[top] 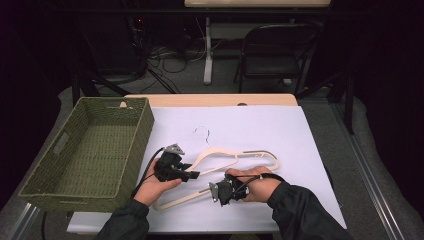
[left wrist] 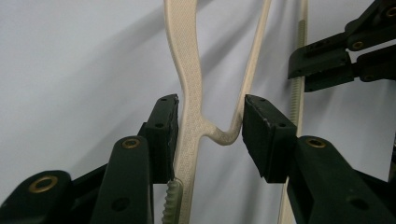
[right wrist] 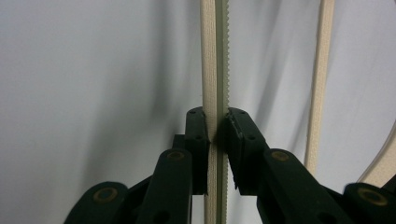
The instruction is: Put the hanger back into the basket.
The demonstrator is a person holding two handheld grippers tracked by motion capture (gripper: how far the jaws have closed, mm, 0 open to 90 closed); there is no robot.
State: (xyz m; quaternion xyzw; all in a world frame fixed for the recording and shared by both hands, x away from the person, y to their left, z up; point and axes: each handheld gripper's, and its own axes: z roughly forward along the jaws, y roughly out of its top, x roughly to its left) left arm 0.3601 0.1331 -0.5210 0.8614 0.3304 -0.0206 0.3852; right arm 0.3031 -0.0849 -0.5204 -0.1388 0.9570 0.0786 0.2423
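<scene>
— Dark room behind the table, was it?

— Yes. Beyond the table (top: 210,100) I saw a folding chair (top: 272,52) and loose cables on the floor (top: 170,57). A white sheet (top: 260,130) covered the tabletop, and a green woven basket (top: 92,150) sat at its left edge.

— Where was the hanger?

— On the sheet, just right of the basket. I saw the cream hanger (top: 235,161) lying flat with its wire hook (top: 202,132) pointing away from me.

— And your left gripper?

— My left gripper (left wrist: 210,133) stood parted around the hanger's shoulder, where the arm bends into a notch. One pad (left wrist: 169,126) touched the arm; the other sat just beside the notch.

— The right one?

— My right gripper (right wrist: 217,128) was clenched on the hanger's bottom bar (right wrist: 215,56), its toothed edge showing between the pads. From above, both hands (top: 262,186) met near the hanger's lower left end.
</scene>
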